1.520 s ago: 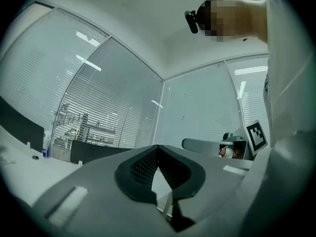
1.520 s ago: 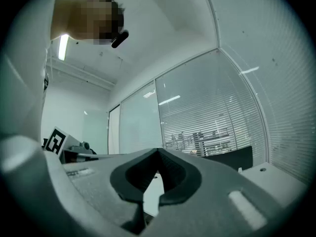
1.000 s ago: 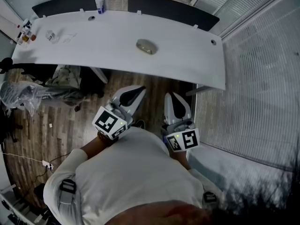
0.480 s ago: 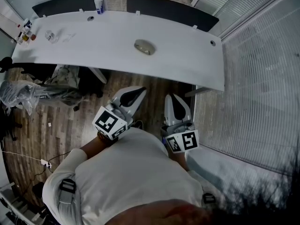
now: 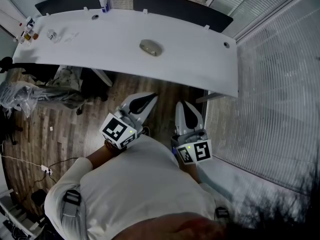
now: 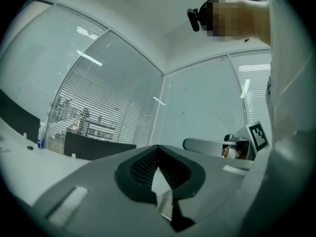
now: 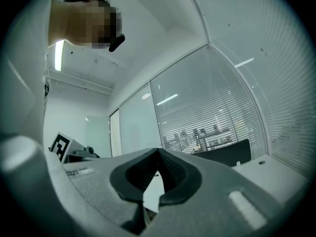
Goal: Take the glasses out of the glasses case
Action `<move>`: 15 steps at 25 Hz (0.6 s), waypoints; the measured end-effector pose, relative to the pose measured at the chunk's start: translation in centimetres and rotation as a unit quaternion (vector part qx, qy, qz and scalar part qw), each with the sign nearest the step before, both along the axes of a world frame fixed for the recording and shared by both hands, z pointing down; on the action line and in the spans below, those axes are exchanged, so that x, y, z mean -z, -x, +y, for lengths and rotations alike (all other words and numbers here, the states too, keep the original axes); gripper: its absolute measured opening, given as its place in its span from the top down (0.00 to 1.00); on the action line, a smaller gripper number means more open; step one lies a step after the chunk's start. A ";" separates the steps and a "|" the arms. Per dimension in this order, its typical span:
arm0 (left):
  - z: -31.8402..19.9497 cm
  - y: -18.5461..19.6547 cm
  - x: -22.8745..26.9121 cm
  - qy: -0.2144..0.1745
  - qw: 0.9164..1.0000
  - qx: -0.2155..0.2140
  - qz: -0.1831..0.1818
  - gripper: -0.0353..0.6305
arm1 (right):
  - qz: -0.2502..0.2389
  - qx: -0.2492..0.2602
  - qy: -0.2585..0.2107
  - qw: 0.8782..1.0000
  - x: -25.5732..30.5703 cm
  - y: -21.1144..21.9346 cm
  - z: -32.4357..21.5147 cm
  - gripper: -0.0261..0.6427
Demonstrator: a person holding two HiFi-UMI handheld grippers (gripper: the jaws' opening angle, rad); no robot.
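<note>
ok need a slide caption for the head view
Head view: left hand-held gripper and right hand-held gripper both shut and empty, short of the white desk where the glasses case lies.

White long-sleeve top (image 5: 135, 184) — grey L tongs (image 5: 151, 97), R tongs (image 5: 180, 104), b/w marker cubes (image 5: 118, 131)

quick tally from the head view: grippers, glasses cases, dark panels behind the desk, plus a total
grippers: 2, left gripper and right gripper, both shut and empty
glasses case: 1
dark panels: 2, left panel and right panel
total: 5
</note>
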State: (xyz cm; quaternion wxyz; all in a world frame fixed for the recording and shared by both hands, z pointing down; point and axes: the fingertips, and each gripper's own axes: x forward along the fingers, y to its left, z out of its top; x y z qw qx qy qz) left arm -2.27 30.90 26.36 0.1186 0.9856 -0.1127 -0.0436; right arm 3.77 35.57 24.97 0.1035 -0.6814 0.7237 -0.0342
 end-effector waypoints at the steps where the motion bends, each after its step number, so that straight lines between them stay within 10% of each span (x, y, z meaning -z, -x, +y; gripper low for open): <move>1: 0.2 -0.2 -0.2 0.002 1.000 0.000 0.001 0.94 | -0.001 0.000 0.000 1.000 -0.1 -0.2 0.2 0.96; 15: -1.5 -1.4 -1.5 0.011 1.000 0.002 -0.006 0.94 | -0.010 -0.002 0.010 1.000 -1.3 -1.3 -1.4 0.96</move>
